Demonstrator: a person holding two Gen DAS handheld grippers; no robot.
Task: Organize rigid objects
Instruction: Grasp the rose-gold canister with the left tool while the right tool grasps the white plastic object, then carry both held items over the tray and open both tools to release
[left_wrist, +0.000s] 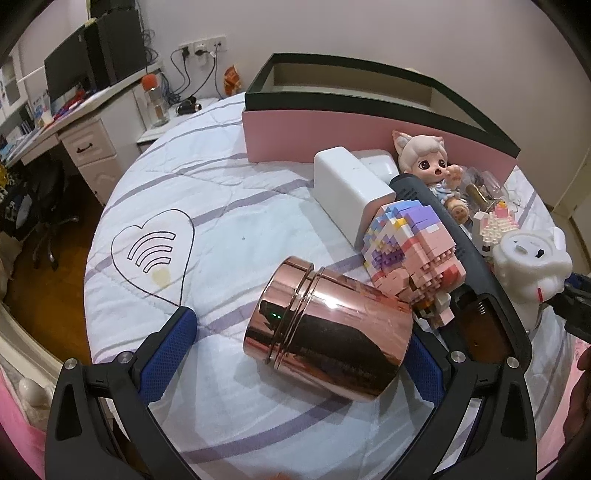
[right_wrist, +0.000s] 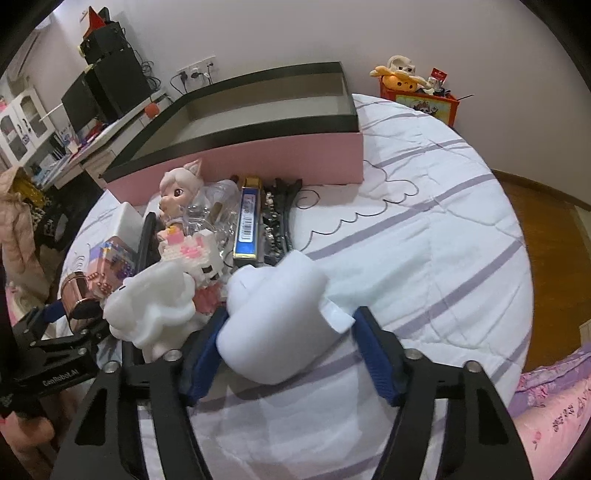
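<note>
my left gripper (left_wrist: 299, 347) wide around copper tin (left_wrist: 327, 328) lower centre; right gripper (right_wrist: 286, 347) wide around white toy (right_wrist: 275, 317).

bed with striped white quilt (left_wrist: 229, 206), pink box (left_wrist: 314, 136), rose-gold tin (left_wrist: 328, 328), white charger (left_wrist: 351, 188), doll (left_wrist: 428, 162) lying on it

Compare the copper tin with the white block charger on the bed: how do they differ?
The copper tin is round, shiny and mirror-like; the white charger is boxy and matte. The tin lies on its side between the open left tongs; the charger sits farther off, against the brick toy. Both rest on the quilt, outside the pink box.
</note>
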